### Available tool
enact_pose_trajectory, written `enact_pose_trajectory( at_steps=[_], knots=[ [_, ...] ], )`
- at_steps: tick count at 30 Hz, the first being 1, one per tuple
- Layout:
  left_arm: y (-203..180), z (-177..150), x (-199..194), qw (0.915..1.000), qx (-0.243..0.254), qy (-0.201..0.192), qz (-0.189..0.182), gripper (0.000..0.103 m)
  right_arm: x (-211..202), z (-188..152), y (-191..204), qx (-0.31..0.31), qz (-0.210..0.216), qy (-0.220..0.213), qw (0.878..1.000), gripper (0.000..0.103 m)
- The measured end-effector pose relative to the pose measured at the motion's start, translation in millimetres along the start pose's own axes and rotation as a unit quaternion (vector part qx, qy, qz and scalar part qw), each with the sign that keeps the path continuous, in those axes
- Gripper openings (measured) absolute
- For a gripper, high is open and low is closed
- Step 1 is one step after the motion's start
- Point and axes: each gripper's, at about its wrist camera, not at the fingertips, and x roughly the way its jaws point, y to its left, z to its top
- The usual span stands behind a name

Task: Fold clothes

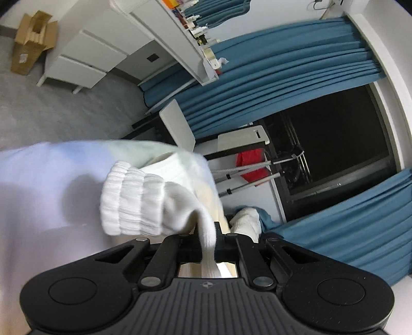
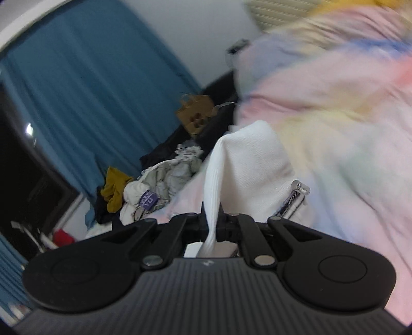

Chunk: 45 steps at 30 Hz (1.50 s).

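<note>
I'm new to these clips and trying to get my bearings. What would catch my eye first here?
The pastel tie-dye garment, which fills the right of the right wrist view. Each hand-held gripper is shut on white ribbed fabric: the left hand-held gripper pinches a white knit cuff at centre frame, and the right hand-held gripper clamps a white ribbed band. Behind, blue curtains and a heap of unfolded clothes stand out.

Ahead of me a dark window sits between blue curtains, framed by white wall. To one side, grey carpet carries a white drawer unit and an open cardboard box. A cluttered white shelf stands near the curtains. Elsewhere I see a paper bag above a pile of clothes.
</note>
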Motion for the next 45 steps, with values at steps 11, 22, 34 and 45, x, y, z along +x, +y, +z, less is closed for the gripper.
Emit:
enact_pose_trajectory(
  at_steps=[11,22,34,45],
  knots=[
    [-45.6,18.4,238.7,0.9887,0.075,0.033,0.125,0.007,223.2,-57.5,127.6,-0.202,-0.041,0.016,0.978,0.005],
    [-32.0,8.6,238.9,0.9864,0.138,0.059,0.066,0.035,258.0,-71.8,111.3,-0.171,0.011,0.081,0.982,0.018],
    [30.3,-39.4,91.0,0.9988,0.024,0.041,0.01,0.079,129.7,-10.6,33.2,-0.044,0.051,0.054,0.996,0.062],
    [75.7,-39.6,118.7,0.997,-0.027,0.049,0.054,0.079,143.0,-72.1,-95.5,0.16,0.008,0.156,0.975,0.062]
  ],
)
